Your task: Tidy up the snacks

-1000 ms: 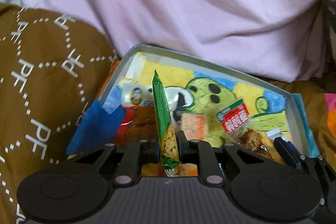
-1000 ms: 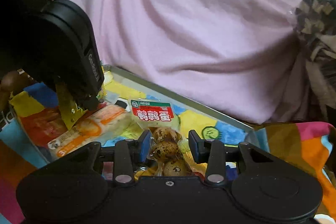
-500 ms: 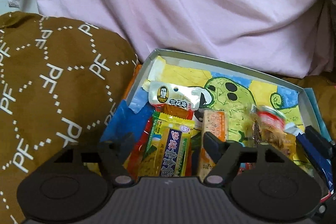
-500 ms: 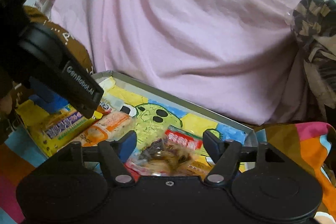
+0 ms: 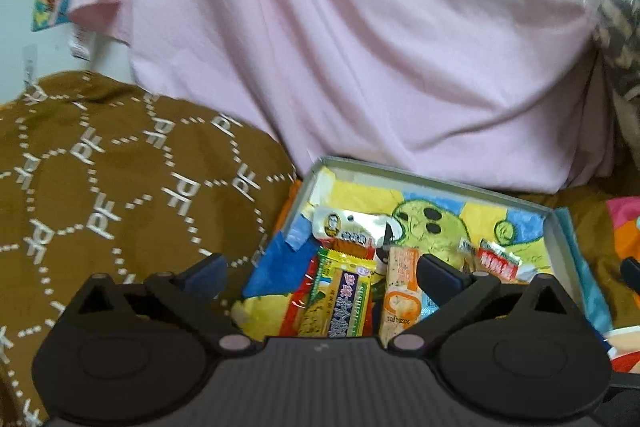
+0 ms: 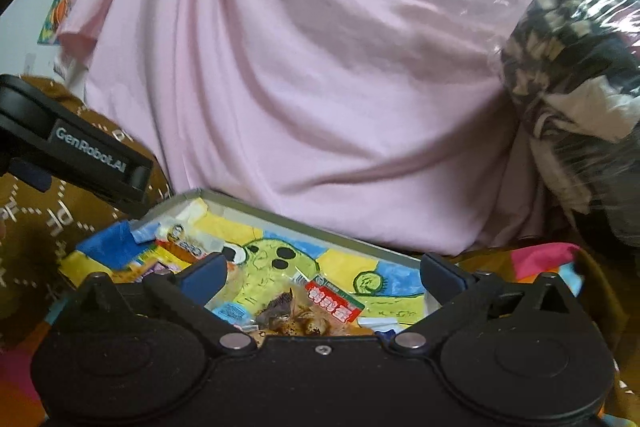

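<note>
Both jaws stand spread wide and hold nothing. Between the left gripper (image 5: 322, 273) jaws lie a yellow-green snack bar (image 5: 342, 301) and an orange cracker pack (image 5: 400, 297), side by side in the tray (image 5: 432, 183). Between the right gripper (image 6: 320, 273) jaws lies the quail egg pack (image 6: 316, 309). Past both, the tray's far half is bare up to its rim, with pink cloth (image 5: 360, 47) close behind

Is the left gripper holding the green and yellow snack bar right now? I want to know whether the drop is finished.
No. The left gripper is open, its fingers apart, and the green and yellow snack bar lies in the box.
</note>
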